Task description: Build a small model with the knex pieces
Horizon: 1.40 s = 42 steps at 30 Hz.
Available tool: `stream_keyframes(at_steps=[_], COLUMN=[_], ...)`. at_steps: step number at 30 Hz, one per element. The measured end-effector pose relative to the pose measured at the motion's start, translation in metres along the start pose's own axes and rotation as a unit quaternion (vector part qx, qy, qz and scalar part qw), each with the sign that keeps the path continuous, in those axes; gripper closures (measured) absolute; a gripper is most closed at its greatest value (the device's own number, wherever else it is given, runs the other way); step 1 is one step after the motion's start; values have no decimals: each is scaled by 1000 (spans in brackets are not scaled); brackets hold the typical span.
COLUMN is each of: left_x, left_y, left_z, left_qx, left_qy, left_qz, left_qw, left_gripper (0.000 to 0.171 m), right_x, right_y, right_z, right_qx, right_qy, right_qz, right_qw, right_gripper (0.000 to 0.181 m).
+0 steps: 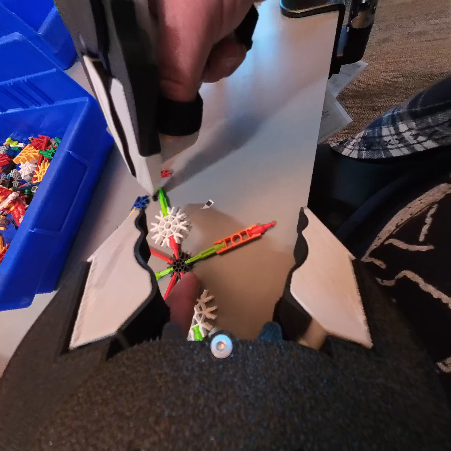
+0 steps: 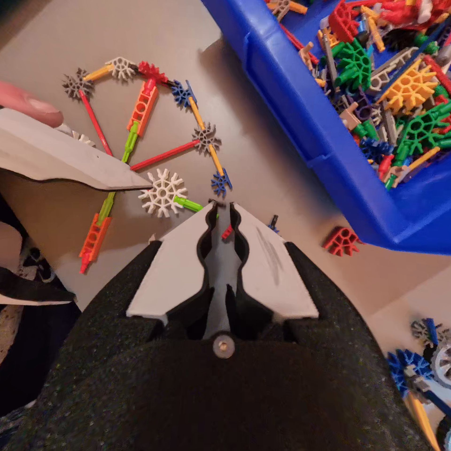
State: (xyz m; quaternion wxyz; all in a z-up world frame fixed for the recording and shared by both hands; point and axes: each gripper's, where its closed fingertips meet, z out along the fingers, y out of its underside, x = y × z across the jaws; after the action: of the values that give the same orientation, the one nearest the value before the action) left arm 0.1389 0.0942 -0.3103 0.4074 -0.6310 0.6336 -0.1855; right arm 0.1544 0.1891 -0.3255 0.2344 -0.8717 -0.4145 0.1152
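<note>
A flat toy build of plastic rods and snowflake-shaped connectors lies on the pale counter, spread like part of a wheel. Red and green spokes run out from a black hub. Two of the green spokes end in an orange ladder-like block, and an outer arc of yellow rods links grey, red and blue connectors. At the near end of the arc sits a blue connector.

A white connector sits on a short red spoke next to the hub, and a green rod sticks out of its far side.

The right gripper has its fingers drawn almost together, a thin gap between them. The green rod's free end runs in at their tips; whether they pinch it cannot be made out.

The left gripper hovers over the hub with its fingers wide apart, holding nothing. One of its fingers has its tip just beside the white connector. A bare thumb presses down near the hub, beside a second white connector.

A blue bin heaped with loose pieces stands close along one side of the build, and a small red connector lies against its corner. On the opposite side, bare counter runs to a straight edge, with carpet and a person's dark clothing beyond. A small wheeled model stands on the counter, well apart from the build.
</note>
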Motion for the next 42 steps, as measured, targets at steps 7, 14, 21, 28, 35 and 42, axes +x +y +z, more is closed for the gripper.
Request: stream_keyframes(at_steps=[7,14,21,28,35,42], left_x=[2,5,4,4,1,-1], left_y=[0,0,-1,-1,0,0], left_z=[0,-1,0,-1,-1,0], left_qx=[-1,-4,-4,-2,-2,-3], left_qy=[1,2,-3,-4,-12,-19], left_qz=[-2,0,-3,-2,-7,-11], left_qw=[1000,1000,1000,1000,1000,1000], left_gripper=[52,54,53,53,53,53], right_x=[1,-2,0,3,3,7], right_y=[1,-2,1,1,1,-2], right_z=[0,-4,1,1,0,-4], right_qx=[-15,-19,-19,-22,-20,-7], right_qy=[11,15,24,41,38,37], right_qz=[-56,-51,-17,-34,-41,-30], right_qw=[998,998,999,998,998,999], right_gripper=[177,171,166,172,179,176])
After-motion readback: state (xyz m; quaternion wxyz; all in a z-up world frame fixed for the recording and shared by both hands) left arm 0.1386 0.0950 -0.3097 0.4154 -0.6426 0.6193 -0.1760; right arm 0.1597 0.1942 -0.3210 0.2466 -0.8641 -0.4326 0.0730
